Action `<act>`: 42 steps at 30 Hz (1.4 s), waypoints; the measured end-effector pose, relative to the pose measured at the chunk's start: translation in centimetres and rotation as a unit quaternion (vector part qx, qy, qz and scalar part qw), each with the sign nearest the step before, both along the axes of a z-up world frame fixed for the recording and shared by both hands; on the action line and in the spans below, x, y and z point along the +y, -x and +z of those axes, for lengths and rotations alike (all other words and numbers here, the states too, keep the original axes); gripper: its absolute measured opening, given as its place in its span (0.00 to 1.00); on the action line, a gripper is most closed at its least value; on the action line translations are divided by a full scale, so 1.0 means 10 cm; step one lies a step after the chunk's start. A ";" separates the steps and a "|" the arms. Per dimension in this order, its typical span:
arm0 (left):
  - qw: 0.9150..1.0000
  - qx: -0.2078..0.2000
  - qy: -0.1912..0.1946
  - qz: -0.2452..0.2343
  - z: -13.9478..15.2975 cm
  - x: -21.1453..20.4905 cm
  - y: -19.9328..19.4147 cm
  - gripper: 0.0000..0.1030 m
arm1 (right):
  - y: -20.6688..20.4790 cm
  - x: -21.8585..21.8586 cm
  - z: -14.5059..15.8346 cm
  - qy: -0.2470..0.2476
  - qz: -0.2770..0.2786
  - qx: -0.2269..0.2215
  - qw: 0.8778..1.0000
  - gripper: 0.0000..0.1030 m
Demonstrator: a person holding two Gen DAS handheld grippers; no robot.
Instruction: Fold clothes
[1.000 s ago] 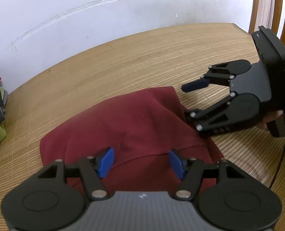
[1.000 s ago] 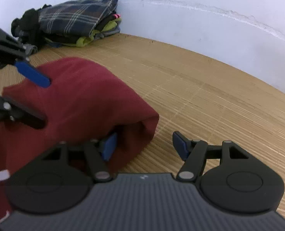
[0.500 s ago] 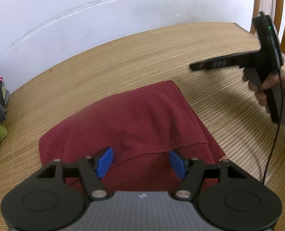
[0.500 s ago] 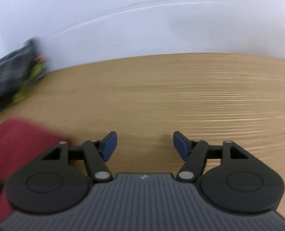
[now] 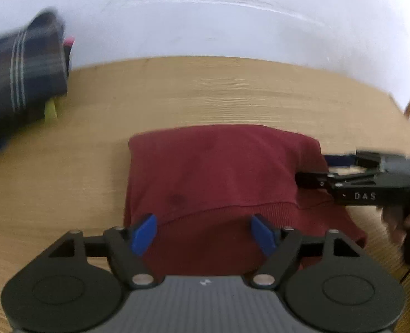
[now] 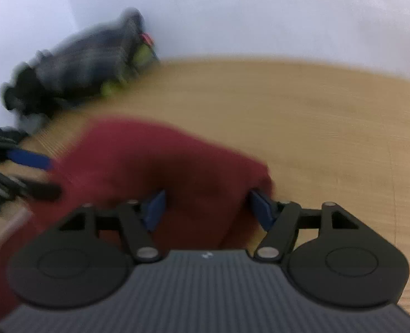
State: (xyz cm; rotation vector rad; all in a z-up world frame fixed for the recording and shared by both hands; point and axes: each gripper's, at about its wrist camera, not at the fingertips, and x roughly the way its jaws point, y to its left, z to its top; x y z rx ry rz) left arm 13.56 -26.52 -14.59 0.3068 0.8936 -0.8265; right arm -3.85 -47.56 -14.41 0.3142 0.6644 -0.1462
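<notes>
Folded maroon garment (image 5: 218, 172) flat on a pale slatted wooden table (image 5: 232, 94), near the middle of the tabletop and well apart from a dark plaid pile of clothes (image 5: 24, 77) stacked against the white wall (image 5: 205, 22) at far left. Long axis of the garment across the left wrist view, side to side, roughly parallel to the wall; ribbed hem (image 5: 232, 208) along the near edge, pointing back at the camera, rounded fold line on the far edge, toward the wall. Left gripper (image 5: 203, 231) tilted down over the near edge, blue pads spread wide and just widened further, hem and red cloth in the gap between them but no pad pressing on the fabric. Right gripper (image 6: 207, 211) in from the garment's right-hand end, held by a hand (image 5: 404, 216) at the picture's edge, pointing along the long axis: one black finger tucked into the open end of the fold, the blue-tipped one just above and beside the cloth. From the right wrist view, heavily blurred, the rounded end of the garment filling the space between moderately wide pads; squeeze or mere straddle impossible to tell. Garment corners squared on the left, looser and slightly splayed on the right.
</notes>
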 end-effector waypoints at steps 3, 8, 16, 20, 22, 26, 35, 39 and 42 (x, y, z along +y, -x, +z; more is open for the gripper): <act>1.000 0.012 0.010 -0.007 0.05 0.10 0.05 0.71 | 0.17 0.10 0.22 0.008 -0.017 -0.014 1.000 0.67; 1.000 0.018 0.013 -0.020 -0.02 0.29 0.13 0.73 | 0.44 0.52 0.35 -0.005 -0.010 -0.019 1.000 0.67; 0.997 -0.016 0.002 -0.072 0.19 0.59 0.32 0.69 | 0.55 1.06 0.47 0.011 -0.092 0.030 0.995 0.70; 0.994 -0.040 -0.013 -0.101 0.23 1.17 0.67 0.70 | 1.00 1.47 0.78 0.057 -0.108 0.021 0.992 0.70; 0.993 -0.037 -0.018 -0.108 0.20 1.49 0.86 0.70 | 1.28 1.63 0.82 0.057 -0.121 0.019 0.991 0.70; 0.989 -0.025 -0.051 -0.136 -0.04 1.99 1.23 0.70 | 1.83 2.05 0.64 0.053 -0.137 0.031 0.989 0.70; 0.983 -0.044 -0.076 -0.160 -0.23 2.46 1.69 0.69 | 2.26 2.66 0.15 0.057 -0.176 0.109 0.977 0.70; 0.986 -0.041 -0.064 -0.150 -0.15 2.58 1.73 0.69 | 2.45 2.61 0.22 0.025 -0.197 0.089 0.976 0.70; 0.987 -0.043 -0.067 -0.143 -0.14 2.64 1.78 0.69 | 2.55 2.57 0.27 0.020 -0.205 0.077 0.975 0.70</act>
